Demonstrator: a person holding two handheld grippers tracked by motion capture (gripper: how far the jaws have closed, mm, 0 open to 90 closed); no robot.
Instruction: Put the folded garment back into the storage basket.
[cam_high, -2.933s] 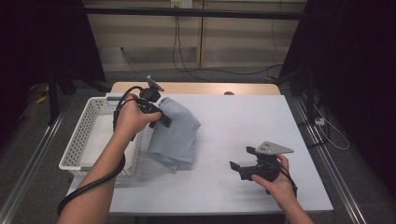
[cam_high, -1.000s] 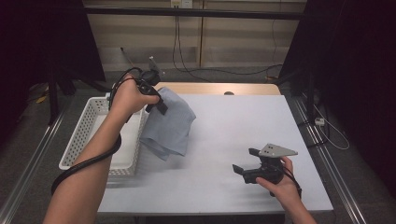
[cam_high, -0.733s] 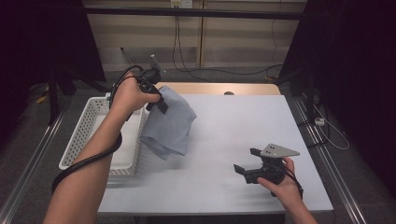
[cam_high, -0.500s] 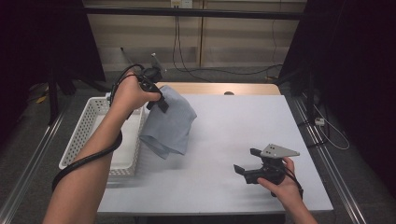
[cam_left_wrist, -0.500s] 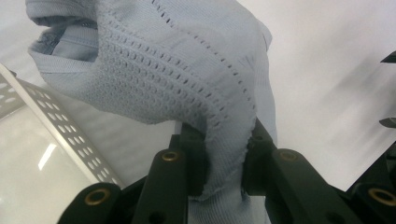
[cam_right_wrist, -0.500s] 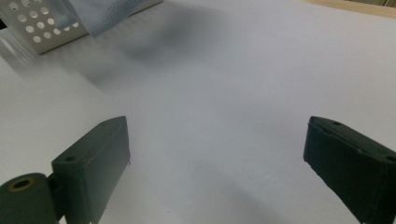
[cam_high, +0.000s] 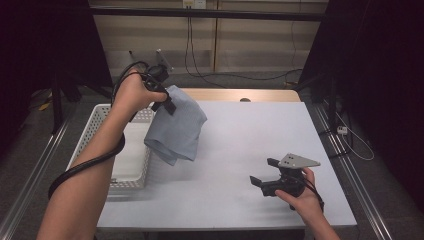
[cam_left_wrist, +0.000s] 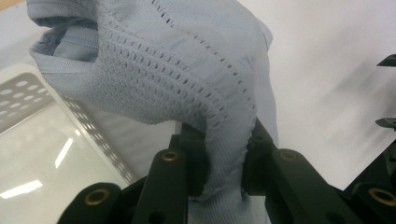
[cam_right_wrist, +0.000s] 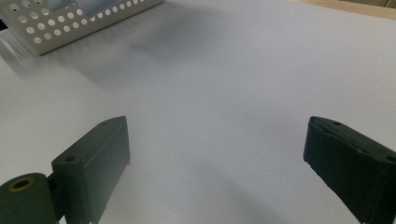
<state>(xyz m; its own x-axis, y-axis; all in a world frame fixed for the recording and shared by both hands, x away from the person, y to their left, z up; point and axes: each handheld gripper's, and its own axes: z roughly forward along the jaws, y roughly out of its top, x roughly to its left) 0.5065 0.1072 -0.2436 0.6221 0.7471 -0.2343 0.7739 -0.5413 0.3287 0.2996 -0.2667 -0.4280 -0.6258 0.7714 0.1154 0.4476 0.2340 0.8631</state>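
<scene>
From the high view, we see the left gripper (cam_high: 167, 102) holding a pale blue knitted cloth (cam_high: 177, 130) in the air, between the white basket (cam_high: 107, 182) and the table (cam_high: 240, 135). In the left gripper view, its jaws pinch the cloth's edge. In the right gripper view, we find those jaws spread wide above bare tabletop.

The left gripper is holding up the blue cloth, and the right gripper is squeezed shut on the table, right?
Not quite. The left gripper does hold the blue cloth up, beside the white basket. But the right gripper is open, not shut: the right gripper view shows its two jaws wide apart with bare table between them.
</scene>
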